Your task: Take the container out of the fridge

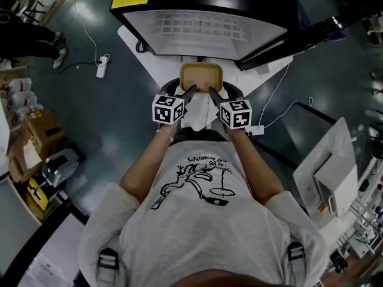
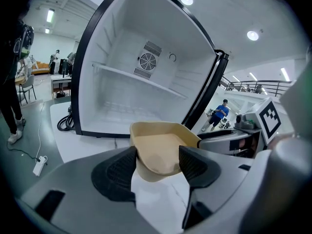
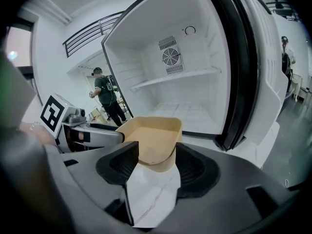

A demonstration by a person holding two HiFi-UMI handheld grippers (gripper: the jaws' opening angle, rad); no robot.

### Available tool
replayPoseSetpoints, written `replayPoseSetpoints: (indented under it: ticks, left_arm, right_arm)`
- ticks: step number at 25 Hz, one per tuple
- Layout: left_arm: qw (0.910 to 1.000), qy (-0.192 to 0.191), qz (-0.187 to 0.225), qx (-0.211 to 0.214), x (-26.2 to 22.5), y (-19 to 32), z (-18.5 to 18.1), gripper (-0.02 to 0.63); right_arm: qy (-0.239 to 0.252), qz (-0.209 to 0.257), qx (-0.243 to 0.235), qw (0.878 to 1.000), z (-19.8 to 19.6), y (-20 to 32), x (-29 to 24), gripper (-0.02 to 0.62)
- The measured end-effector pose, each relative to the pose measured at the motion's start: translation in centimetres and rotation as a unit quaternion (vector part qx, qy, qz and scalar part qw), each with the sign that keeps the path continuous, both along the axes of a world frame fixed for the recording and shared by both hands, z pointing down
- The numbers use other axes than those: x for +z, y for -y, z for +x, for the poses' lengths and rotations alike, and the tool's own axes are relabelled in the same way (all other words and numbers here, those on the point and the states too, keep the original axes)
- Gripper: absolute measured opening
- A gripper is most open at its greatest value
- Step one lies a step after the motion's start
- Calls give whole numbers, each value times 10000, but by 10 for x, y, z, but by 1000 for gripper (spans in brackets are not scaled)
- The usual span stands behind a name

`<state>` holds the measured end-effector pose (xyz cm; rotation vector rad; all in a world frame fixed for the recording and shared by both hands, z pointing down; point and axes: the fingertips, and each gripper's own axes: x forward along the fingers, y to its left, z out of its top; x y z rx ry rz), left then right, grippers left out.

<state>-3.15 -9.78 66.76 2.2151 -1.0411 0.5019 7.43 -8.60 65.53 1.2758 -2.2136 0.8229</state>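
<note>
A shallow tan container (image 1: 201,76) hangs in front of the open fridge (image 1: 203,26), outside it and above the white base (image 1: 157,70). My left gripper (image 1: 190,92) is shut on its near left corner and my right gripper (image 1: 211,93) on its near right corner. In the left gripper view the container (image 2: 163,145) sits between the dark pads (image 2: 119,169), with the left gripper (image 2: 157,164) shut on its rim. The right gripper (image 3: 155,161) clamps the container (image 3: 153,138) the same way. The fridge interior (image 2: 131,77) shows bare white shelves.
The fridge door (image 1: 281,37) stands swung out to the right. A power strip (image 1: 102,66) and cable lie on the floor at the left, beside cardboard boxes (image 1: 39,130). A white table (image 1: 329,175) stands at the right. People (image 2: 220,112) stand far off.
</note>
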Motion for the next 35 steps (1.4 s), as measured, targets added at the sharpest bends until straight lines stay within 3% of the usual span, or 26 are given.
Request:
replayPoseSetpoints:
  ticks: [35]
  left_arm:
    - [9984, 215, -506, 117, 70, -15, 5, 282]
  right_arm:
    - [-139, -577, -28, 9982, 3, -16, 72, 247]
